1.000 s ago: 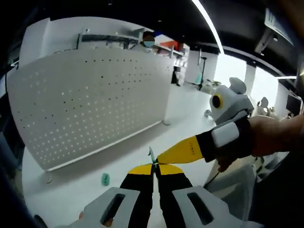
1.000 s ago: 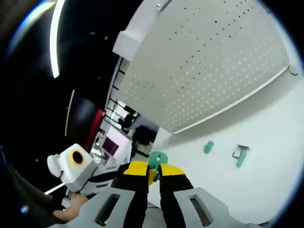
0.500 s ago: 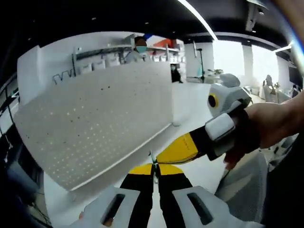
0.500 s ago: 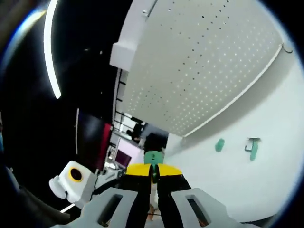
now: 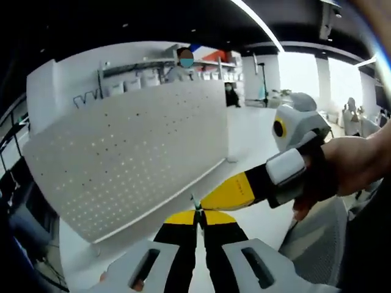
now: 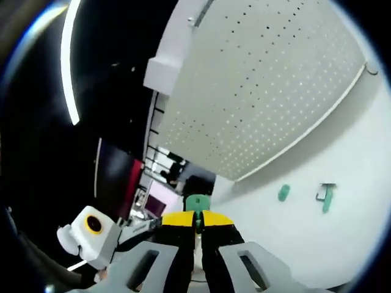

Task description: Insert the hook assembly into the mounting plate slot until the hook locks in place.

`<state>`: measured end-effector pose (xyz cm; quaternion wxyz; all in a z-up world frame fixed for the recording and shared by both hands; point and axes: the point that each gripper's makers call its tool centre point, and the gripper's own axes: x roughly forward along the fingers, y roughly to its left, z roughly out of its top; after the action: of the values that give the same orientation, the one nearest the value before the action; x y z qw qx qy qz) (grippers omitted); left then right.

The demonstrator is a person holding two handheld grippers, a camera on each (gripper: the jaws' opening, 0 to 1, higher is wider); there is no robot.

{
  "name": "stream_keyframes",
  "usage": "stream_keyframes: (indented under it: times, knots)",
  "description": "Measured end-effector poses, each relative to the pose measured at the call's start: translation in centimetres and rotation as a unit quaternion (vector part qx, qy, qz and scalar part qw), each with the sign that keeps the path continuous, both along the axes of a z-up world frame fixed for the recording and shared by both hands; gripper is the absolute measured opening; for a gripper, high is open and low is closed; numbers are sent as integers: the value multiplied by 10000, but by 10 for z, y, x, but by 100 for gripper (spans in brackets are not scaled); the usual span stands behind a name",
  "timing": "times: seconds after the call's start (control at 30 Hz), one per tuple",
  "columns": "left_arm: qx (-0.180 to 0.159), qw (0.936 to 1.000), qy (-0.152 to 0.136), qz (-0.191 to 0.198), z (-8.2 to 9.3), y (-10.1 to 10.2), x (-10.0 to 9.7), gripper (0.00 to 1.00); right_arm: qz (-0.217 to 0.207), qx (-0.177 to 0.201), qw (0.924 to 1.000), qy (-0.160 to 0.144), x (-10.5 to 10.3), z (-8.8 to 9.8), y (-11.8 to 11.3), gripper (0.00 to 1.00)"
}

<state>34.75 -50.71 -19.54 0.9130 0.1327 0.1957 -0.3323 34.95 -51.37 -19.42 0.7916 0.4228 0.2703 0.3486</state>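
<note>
My left gripper (image 5: 197,215) is shut, and a thin hook piece (image 5: 194,203) pokes up from between its yellow tips. The right gripper (image 5: 211,200) comes in from the right, held by a hand (image 5: 345,171); its yellow tip nearly touches the same spot. In the right gripper view, my right gripper (image 6: 197,218) is shut on a green plastic hook part (image 6: 197,203). The white perforated mounting plate (image 5: 128,152) stands upright on the table, well beyond both grippers; it is also in the right gripper view (image 6: 269,91). The left gripper (image 6: 131,229) shows at the lower left.
Two more green hook parts (image 6: 283,193) (image 6: 327,198) lie on the white table (image 6: 317,244) in front of the plate's lower edge. A person (image 5: 181,66) stands behind the plate. White shelves and office furniture fill the background.
Both cameras tilted upward over the second, so the plate sits differently in each view. Both grippers stay shut, tip to tip, on the same parts.
</note>
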Motion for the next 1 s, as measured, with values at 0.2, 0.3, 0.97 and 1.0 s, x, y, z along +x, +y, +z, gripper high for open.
stream_keyframes:
  times: [0.2,0.3,0.97,1.0]
  knots:
    - [-29,10000,-29,-32,0,2,-1,4,104,-276,9994,-202,0,1,2,0]
    - [-64,9999,-25,-103,2,2,-1,5,98,-357,9990,-240,1,0,1,0]
    - [-988,9906,943,-23,-10,-2,-10,49,308,-1628,9786,-1220,4,2,-4,0]
    - [-1051,9894,1001,-3,-11,-1,-10,50,324,-1659,9775,-1258,4,3,-4,0]
